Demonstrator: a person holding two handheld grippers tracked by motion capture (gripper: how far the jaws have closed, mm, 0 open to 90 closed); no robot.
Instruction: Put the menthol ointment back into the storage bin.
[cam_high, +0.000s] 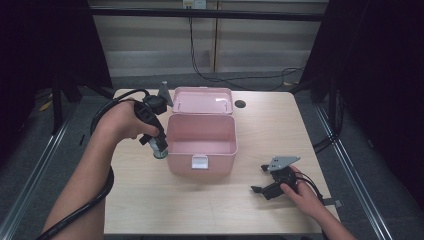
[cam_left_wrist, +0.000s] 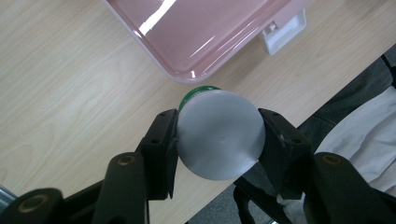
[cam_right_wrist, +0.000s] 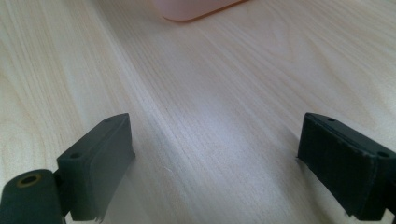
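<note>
A pink storage box (cam_high: 201, 150) with its lid (cam_high: 202, 100) swung back stands open mid-table. My left gripper (cam_high: 159, 146) hangs just left of the box's front corner, pointing down, shut on a small round can (cam_high: 159, 152) with a grey top and green band. In the left gripper view the can (cam_left_wrist: 218, 134) sits clamped between both pads, above the tabletop beside the box's corner (cam_left_wrist: 187, 74). My right gripper (cam_high: 264, 177) rests low on the table at the front right, jaws wide apart; in the right gripper view my right gripper (cam_right_wrist: 215, 168) has nothing but bare wood between its pads.
The light wooden table (cam_high: 200, 210) has a dark round hole (cam_high: 240, 104) near the far edge. The box's white latch (cam_high: 199, 162) faces the front. Black cables (cam_high: 220, 75) run across the floor behind the table.
</note>
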